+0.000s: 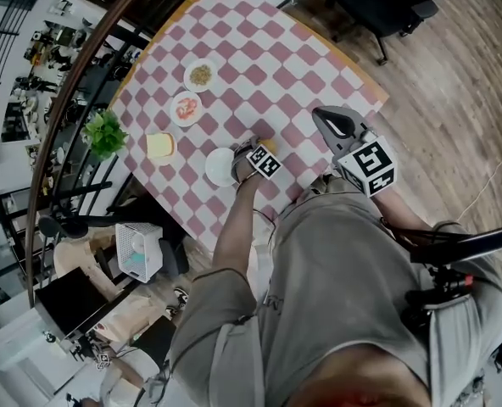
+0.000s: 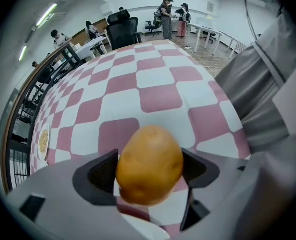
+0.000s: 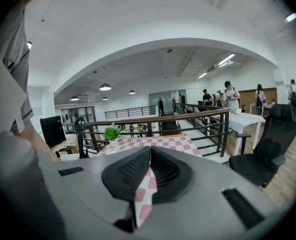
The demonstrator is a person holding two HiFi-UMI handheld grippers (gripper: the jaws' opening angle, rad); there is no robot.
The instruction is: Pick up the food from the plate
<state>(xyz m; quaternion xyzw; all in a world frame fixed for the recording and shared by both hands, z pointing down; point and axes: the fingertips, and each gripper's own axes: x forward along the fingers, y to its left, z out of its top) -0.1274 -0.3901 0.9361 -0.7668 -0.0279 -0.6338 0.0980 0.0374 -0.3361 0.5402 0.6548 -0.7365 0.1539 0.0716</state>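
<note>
My left gripper (image 2: 150, 170) is shut on a yellow-brown potato (image 2: 148, 151), which it holds a little above the pink-and-white checked table (image 2: 158, 96). In the head view this gripper (image 1: 266, 147) hangs over the table's near edge, just right of a bare white plate (image 1: 218, 167). A sliver of that plate (image 2: 140, 230) shows under the jaws. My right gripper (image 1: 320, 115) floats over the table's right side. Its jaws (image 3: 149, 154) are shut with nothing between them, and they point level toward the railing.
A plate of grains (image 1: 200, 75), a plate of red food (image 1: 186, 107) and a yellow block (image 1: 160, 145) lie along the table's left side. A potted plant (image 1: 105, 132) stands at the left corner. A black office chair (image 1: 387, 7) stands beyond the far edge.
</note>
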